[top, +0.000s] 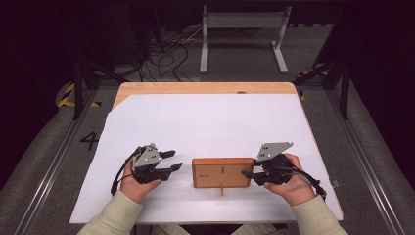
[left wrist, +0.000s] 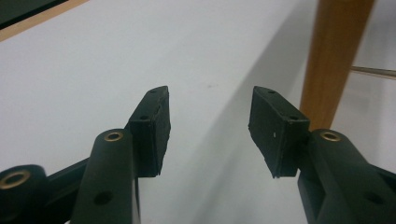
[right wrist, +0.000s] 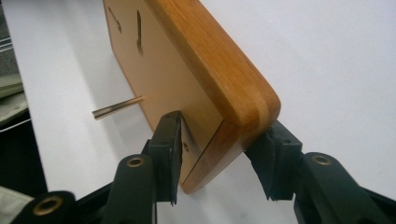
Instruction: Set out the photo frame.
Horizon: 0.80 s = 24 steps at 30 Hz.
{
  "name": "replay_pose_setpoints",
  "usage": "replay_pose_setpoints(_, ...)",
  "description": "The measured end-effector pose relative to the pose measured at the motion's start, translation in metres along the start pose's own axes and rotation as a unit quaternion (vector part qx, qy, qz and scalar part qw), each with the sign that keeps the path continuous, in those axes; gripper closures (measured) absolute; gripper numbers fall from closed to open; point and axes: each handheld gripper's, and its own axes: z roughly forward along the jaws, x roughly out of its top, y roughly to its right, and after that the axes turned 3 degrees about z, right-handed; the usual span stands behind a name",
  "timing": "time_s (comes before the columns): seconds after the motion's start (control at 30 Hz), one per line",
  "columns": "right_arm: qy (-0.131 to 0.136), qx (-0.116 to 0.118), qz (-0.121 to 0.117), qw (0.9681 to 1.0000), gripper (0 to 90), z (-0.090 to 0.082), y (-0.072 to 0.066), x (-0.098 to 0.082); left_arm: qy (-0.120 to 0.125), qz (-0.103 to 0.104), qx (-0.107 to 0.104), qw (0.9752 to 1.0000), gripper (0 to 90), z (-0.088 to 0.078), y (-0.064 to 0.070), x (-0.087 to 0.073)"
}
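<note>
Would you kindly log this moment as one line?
right gripper: shut on wooden box | left gripper: open, empty | table

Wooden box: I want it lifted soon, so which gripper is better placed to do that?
Right. The right gripper already has its jaws around the end of the wooden box, as its own view shows. The left gripper is open and apart from the box on the white sheet.

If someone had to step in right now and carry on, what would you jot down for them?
Right hand-held gripper: jaws closed on the right end of the wooden board, which stands on edge on the white sheet.
Left hand-held gripper: open, empty, just left of the board, not touching.
A thin metal pin sticks out of the board's face.
Done: board gripped at one end.
Left: probably bringing the left gripper onto the board.
</note>
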Motion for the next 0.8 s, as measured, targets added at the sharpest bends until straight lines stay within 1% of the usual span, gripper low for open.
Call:
replay_pose_setpoints(0.13, -0.001, 0.01, 0.0, 0.9999, 59.2, -0.005, -0.005, -0.004, 0.002, -0.011, 0.005, 0.9999, 47.7, -0.001, -0.003, -0.001)
replay_pose_setpoints(0.17, -0.001, 0.01, 0.0, 0.9999, 59.2, -0.005, -0.005, -0.004, 0.002, -0.011, 0.005, 0.9999, 47.0, -0.001, -0.003, -0.001)
replay_pose_setpoints(0.2, -0.009, 0.019, -0.002, 0.9998, 58.6, -0.005, -0.008, -0.006, 0.0, -0.02, 0.007, 0.9998, 46.3, -0.001, -0.004, -0.002)
replay_pose_setpoints(0.23, -0.011, 0.021, -0.001, 0.9997, 58.7, -0.005, -0.009, -0.007, 0.0, -0.02, 0.007, 0.9998, 46.0, -0.001, -0.004, -0.002)
replay_pose_setpoints(0.27, -0.015, 0.021, -0.002, 0.9997, 58.6, -0.004, -0.01, -0.008, -0.002, -0.028, 0.007, 0.9996, 45.4, -0.002, -0.006, -0.002)
replay_pose_setpoints(0.3, -0.015, 0.021, -0.002, 0.9997, 58.6, -0.004, -0.01, -0.008, -0.002, -0.028, 0.007, 0.9996, 45.1, -0.002, -0.006, -0.002)
replay_pose_setpoints(0.43, -0.033, 0.018, -0.009, 0.9993, 55.4, -0.003, -0.014, -0.011, -0.005, -0.04, 0.005, 0.9992, 44.0, -0.001, -0.008, -0.004)
replay_pose_setpoints(0.47, -0.035, 0.017, -0.007, 0.9992, 54.9, -0.003, -0.014, -0.011, -0.006, -0.038, 0.005, 0.9993, 43.4, -0.001, -0.008, -0.004)
replay_pose_setpoints(0.5, -0.036, 0.018, -0.005, 0.9992, 53.6, -0.003, -0.014, -0.012, -0.006, -0.04, 0.004, 0.9992, 43.2, 0.0, -0.008, -0.004)
replay_pose_setpoints(0.6, -0.036, 0.02, -0.005, 0.9991, 53.1, -0.004, -0.015, -0.013, -0.007, -0.04, 0.003, 0.9992, 43.1, 0.0, -0.008, -0.004)
replay_pose_setpoints(0.8, -0.035, 0.017, 0.002, 0.9992, 52.2, -0.007, -0.013, -0.016, -0.008, -0.042, 0.001, 0.9991, 43.0, 0.0, -0.008, -0.004)
